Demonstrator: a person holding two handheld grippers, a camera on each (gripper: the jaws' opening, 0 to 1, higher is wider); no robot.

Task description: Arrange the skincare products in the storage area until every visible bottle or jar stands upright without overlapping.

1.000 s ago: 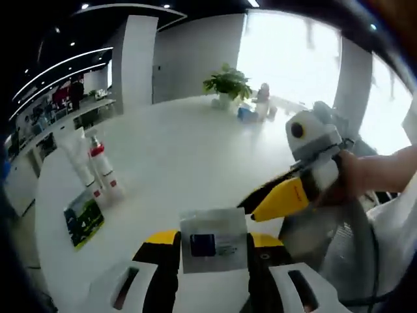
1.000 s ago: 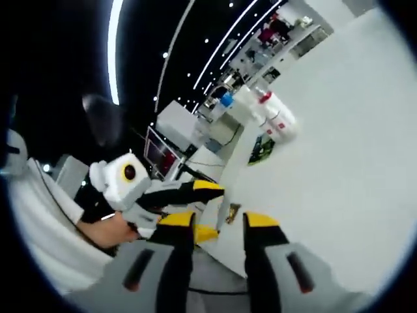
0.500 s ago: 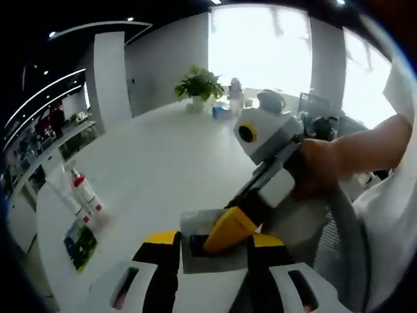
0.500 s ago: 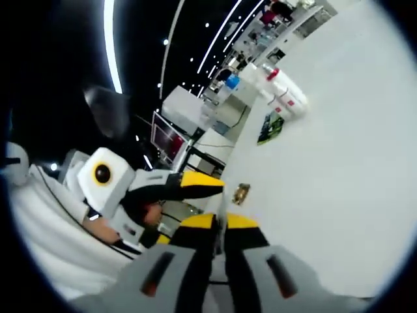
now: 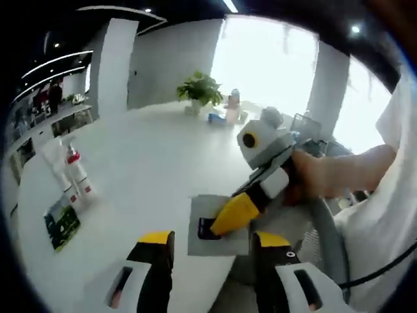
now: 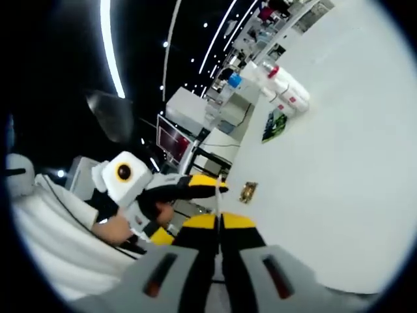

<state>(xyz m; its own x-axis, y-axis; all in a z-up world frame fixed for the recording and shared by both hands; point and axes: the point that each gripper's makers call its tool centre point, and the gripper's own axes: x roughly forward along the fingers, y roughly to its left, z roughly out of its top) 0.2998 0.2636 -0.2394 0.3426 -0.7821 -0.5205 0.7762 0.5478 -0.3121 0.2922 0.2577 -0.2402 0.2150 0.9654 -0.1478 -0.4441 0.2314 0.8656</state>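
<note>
On the far left of the white desk stand two white bottles beside a green card. The left tool gapes empty; the right tool pinches a grey sachet at the near edge.

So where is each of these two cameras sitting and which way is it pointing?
Left gripper view: rides the left gripper, looks across the white table toward the plant; the person's hand brings in the right gripper, clamped on a grey sachet.
Right gripper view: rides the right gripper, rolled, facing the table edge; the left gripper and white sleeve show.
Shared: the white bottles and green card.
</note>
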